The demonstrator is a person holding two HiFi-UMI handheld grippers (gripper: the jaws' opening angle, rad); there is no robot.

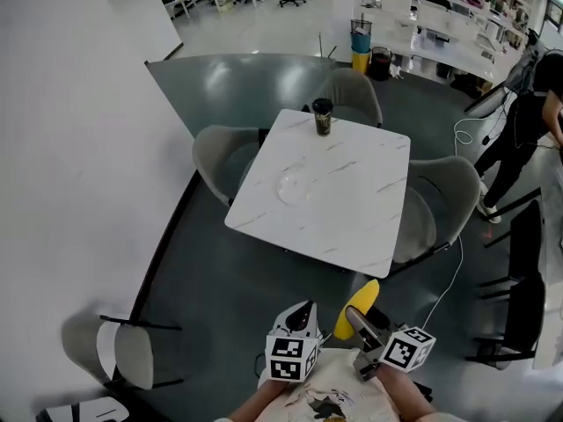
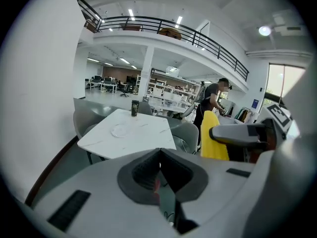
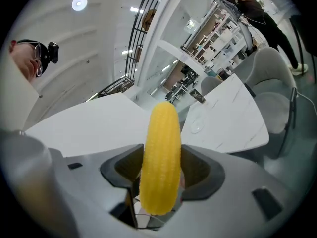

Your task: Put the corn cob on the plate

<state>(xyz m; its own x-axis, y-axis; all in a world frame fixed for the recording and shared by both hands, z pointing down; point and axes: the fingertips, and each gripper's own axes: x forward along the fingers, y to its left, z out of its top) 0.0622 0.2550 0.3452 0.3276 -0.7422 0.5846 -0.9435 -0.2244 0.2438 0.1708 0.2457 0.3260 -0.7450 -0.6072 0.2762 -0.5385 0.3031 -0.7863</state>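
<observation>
While my right tool (image 3: 161,175) clamps the corn cob (image 3: 159,152) and my left tool (image 2: 159,171) sits closed, empty, I'm mid-carry; next, reach the plate (image 1: 293,187) well ahead.

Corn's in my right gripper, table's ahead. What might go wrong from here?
1. The right gripper clamps the corn cob by its near half; the long free end may pivot or slip.
2. The plate is clear on the white table, so it is easy to miss.
3. The cup stands beyond it; overshooting might hit it.
</observation>
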